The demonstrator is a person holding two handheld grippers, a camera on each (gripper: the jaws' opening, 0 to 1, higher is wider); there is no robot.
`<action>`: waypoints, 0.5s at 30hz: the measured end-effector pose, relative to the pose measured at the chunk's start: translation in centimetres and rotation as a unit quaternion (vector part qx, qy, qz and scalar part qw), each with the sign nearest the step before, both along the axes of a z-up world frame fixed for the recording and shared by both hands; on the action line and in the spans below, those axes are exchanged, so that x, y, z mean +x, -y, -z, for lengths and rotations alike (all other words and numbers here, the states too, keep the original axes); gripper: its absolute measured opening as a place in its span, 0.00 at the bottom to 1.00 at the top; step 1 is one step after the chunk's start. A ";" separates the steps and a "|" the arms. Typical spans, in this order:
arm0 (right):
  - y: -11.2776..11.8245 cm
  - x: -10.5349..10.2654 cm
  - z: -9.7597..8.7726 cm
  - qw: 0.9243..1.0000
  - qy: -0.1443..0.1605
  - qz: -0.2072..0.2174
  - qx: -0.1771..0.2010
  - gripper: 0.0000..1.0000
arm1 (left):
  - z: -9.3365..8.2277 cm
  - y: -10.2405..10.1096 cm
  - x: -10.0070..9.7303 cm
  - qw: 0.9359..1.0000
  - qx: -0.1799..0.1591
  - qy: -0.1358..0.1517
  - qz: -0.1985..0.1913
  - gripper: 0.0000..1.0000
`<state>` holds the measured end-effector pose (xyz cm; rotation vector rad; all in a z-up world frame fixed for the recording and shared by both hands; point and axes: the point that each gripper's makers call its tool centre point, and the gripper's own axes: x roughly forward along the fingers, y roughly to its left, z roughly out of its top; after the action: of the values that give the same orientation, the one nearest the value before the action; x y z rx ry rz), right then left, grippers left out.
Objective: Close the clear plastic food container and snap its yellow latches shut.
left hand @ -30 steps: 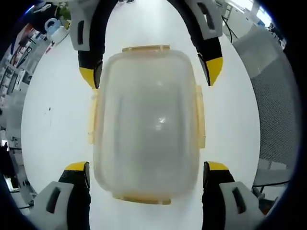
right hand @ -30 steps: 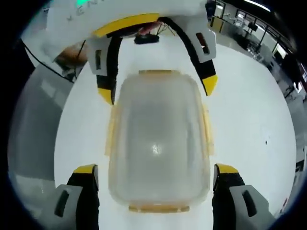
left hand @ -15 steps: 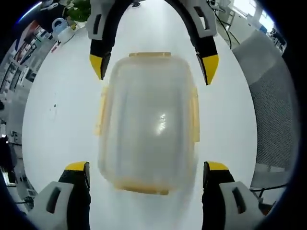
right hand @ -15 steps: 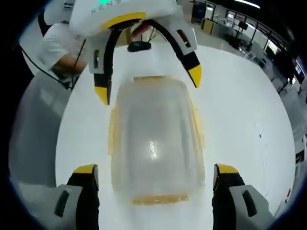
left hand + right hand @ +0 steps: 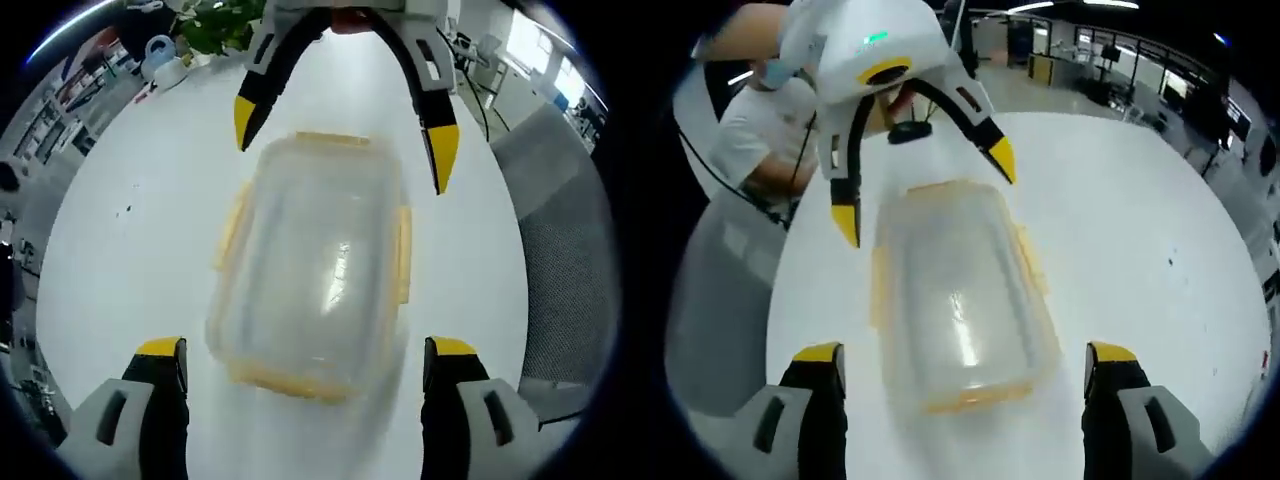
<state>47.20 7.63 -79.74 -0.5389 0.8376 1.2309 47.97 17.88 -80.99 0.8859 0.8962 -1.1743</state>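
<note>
The clear plastic container [image 5: 310,255] [image 5: 960,300] lies lid-on on the white table [image 5: 130,250], blurred in both views. Yellow latch flaps [image 5: 403,255] [image 5: 880,280] run along its sides and ends; I cannot tell if they are snapped. My left gripper [image 5: 305,350] stands open, one jaw on each side of the box's near end without touching it. In the right gripper view the left gripper [image 5: 925,190] hangs open over the far end. My right gripper [image 5: 964,352] is open too, straddling the opposite end. The left gripper view has the right gripper [image 5: 342,138] at the top.
A grey mesh chair [image 5: 565,240] stands at the table's edge. A plant and small items [image 5: 200,30] sit at the far side. A person in a white shirt [image 5: 750,140] is behind the left gripper. Bare white tabletop [image 5: 1140,230] surrounds the box.
Both grippers have lifted and drawn back from the container, so it looks smaller and more tilted. The opposing jaw tips, earlier beside its far corners, now stand clear of it. Both stayed open.
</note>
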 end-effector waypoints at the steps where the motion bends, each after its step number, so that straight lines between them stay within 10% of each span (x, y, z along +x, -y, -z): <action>1: 0.0 -0.1 -0.1 1.000 -0.001 0.002 0.005 1.00 | -0.1 0.0 0.0 1.000 -0.004 0.001 -0.003 0.99; 15: -0.1 0.2 -1.1 0.996 -0.003 0.064 0.064 1.00 | -0.4 0.1 -0.1 0.998 -0.044 0.008 -0.033 0.99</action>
<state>47.36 7.70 -78.62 -0.3722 0.7797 1.1599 47.90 17.74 -80.60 0.7875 0.8474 -1.1394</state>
